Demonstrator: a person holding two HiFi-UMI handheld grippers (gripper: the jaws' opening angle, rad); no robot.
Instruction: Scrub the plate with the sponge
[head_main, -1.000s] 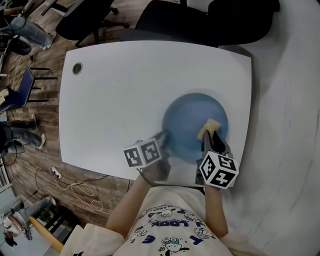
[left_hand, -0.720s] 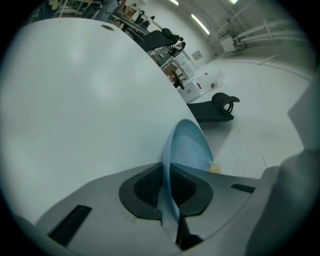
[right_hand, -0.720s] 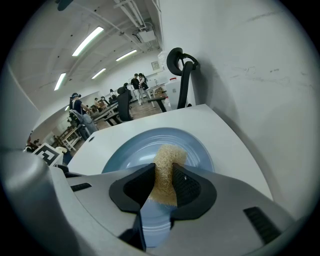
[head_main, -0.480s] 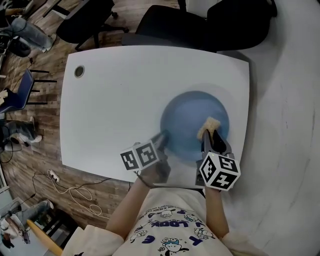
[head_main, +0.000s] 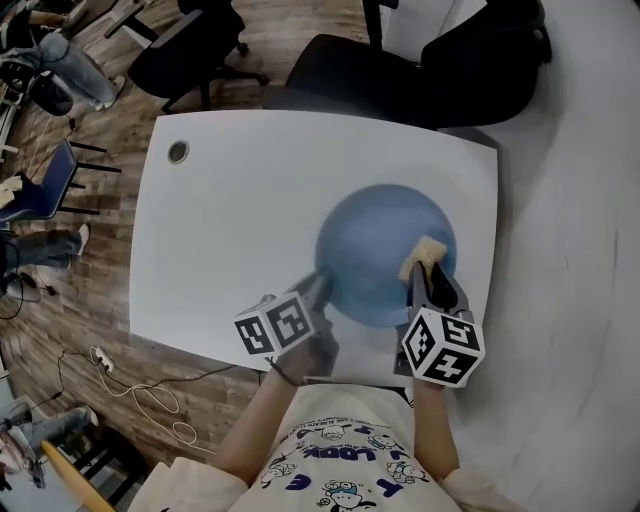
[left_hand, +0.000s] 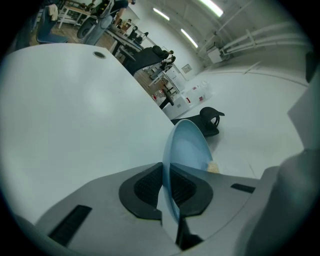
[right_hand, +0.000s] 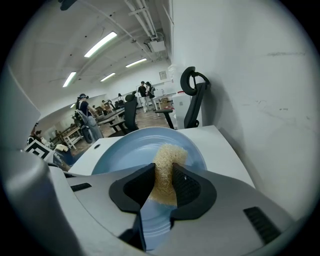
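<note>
While the left tongs (left_hand: 167, 187) are clamped on the near rim of the blue plate (head_main: 372, 235), the plate is steadied, presumably for scrubbing, toward the near right corner of the desk (head_main: 230, 210). The right tongs (right_hand: 162, 182) are closed partway on the tan sponge (right_hand: 167, 160), whose free end lies over the plate's right side. The head view gives layout only. The left gripper view shows the rim edge-on between the pads. The right gripper view shows the sponge squeezed; contact with the plate is unconfirmed.
</note>
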